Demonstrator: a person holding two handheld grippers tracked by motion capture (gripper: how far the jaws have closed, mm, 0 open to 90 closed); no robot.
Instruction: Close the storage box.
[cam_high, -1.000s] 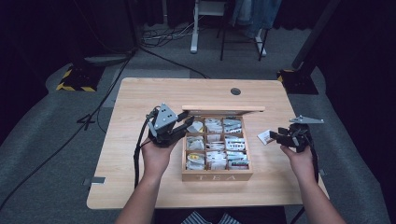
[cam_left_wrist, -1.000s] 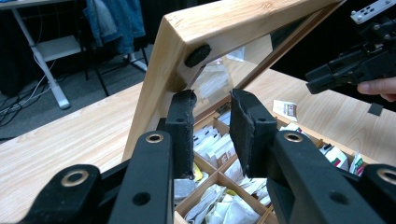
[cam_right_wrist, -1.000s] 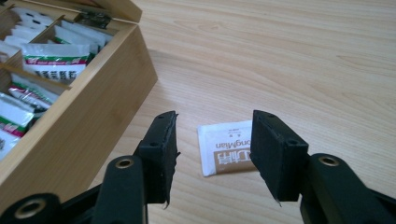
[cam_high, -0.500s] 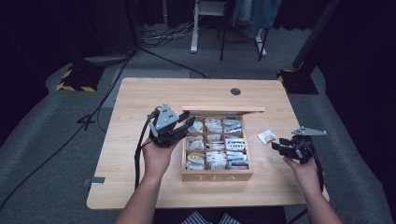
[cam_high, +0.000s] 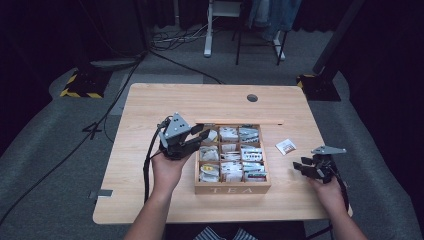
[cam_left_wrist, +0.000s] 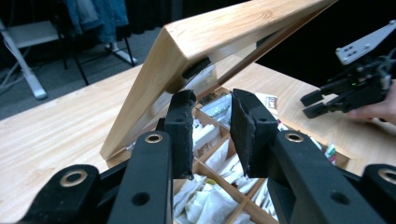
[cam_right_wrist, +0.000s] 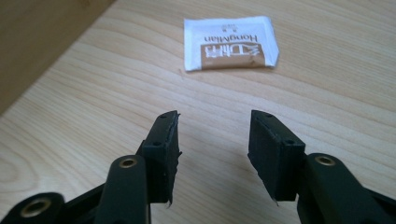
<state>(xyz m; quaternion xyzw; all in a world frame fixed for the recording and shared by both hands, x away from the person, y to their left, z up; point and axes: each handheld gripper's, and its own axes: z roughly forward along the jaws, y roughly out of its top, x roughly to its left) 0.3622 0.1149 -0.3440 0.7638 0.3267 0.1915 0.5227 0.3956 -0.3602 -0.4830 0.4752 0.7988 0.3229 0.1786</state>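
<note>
Two grippers are seen over a light wooden table (cam_high: 150, 200), one at each side of an open wooden tea box (cam_high: 232, 189). The left gripper (cam_high: 204, 136) is held by the left hand (cam_high: 167, 167) at the box's left edge, near its back corner. In the left gripper view its jaws are seen with a narrow gap between them, and nothing is clamped there; the pads (cam_left_wrist: 183, 126) are raised in front of the underside of the raised lid (cam_left_wrist: 201, 51), which is tilted up and back over the compartments. Whether a pad touches the lid's edge cannot be told. Below the jaws the compartments are filled with white and pale sachets (cam_left_wrist: 205, 200).

The right gripper (cam_high: 300, 166) is held by the right hand (cam_high: 330, 192) low over the table, to the right of the box and well apart from it. Its jaws are parted to a moderate width and nothing is held between them, as is plain in the right gripper view, where bare wood is seen in the gap. A single tea packet (cam_right_wrist: 229, 43), white with a brown label, is laid flat on the table ahead of those jaws, near but not touched. In the high view the same tea packet (cam_high: 286, 146) is seen between the box's right wall and the right gripper, just beside the box
</note>
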